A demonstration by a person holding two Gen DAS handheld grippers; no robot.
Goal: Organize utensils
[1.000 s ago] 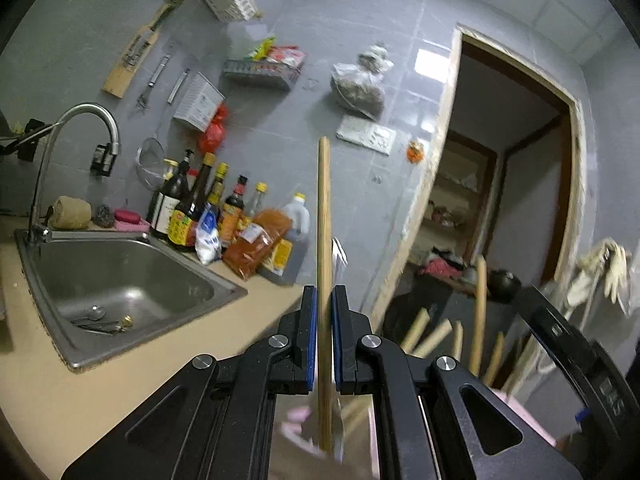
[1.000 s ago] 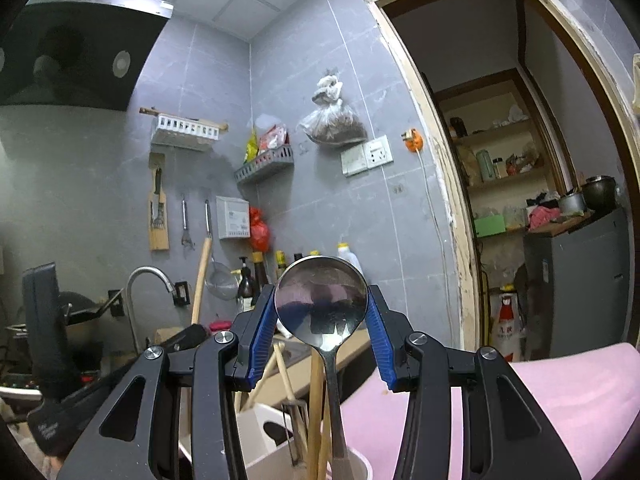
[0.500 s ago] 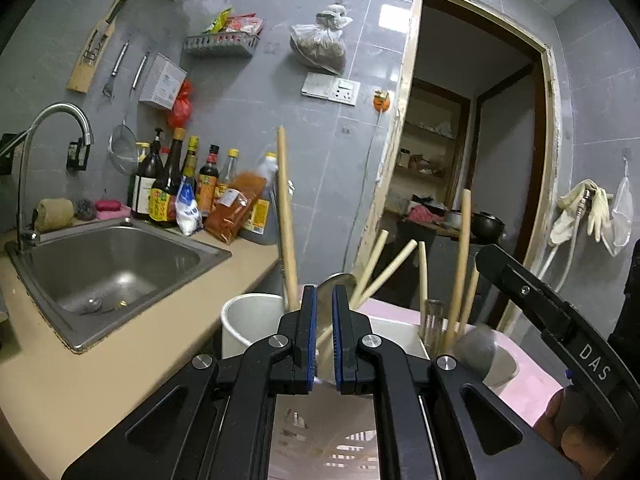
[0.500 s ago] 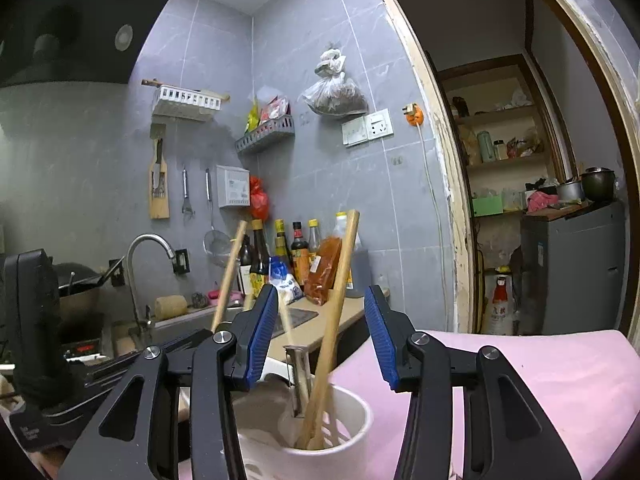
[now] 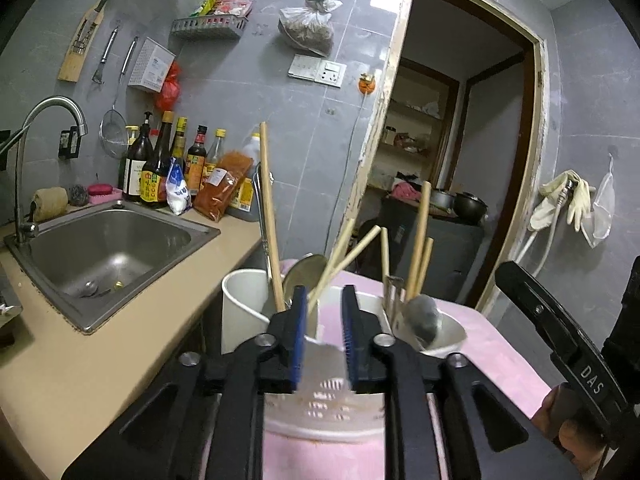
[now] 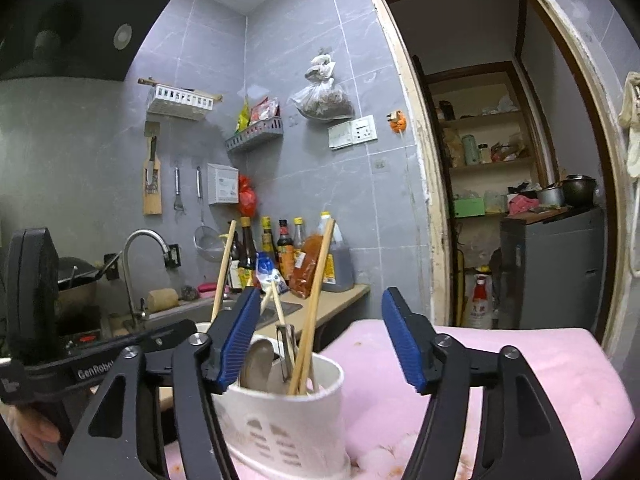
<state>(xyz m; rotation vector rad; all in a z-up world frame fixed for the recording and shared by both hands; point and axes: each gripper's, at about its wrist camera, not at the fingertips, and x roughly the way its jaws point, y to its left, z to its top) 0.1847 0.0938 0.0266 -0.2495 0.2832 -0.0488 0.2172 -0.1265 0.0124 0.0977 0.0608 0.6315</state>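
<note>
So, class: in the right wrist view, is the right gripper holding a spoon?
No: the right gripper stands open and empty, and the spoon sits in the white holder.

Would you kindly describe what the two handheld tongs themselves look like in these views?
Both tongs are matte black linkage frames with triangular cut-outs and silver pivot bolts. The left tongs and right tongs carry blue ribbed pads on their fingers. White lettering reading "DAS" marks one body, "GenRobot" the other. No cables or sleeves are visible.

- Grey tiled wall (image 6: 320,60) with a white socket plate (image 6: 353,132) and a hanging plastic bag (image 6: 322,98).
- Steel sink (image 5: 108,248) with a curved tap (image 5: 48,120), set in a beige bench (image 5: 80,360).
- Sauce bottles (image 5: 168,168) stand along the wall.
- Worn doorway (image 6: 424,200) opens onto pantry shelves (image 6: 488,164).
- Black range hood (image 6: 72,24) at upper left.
</note>
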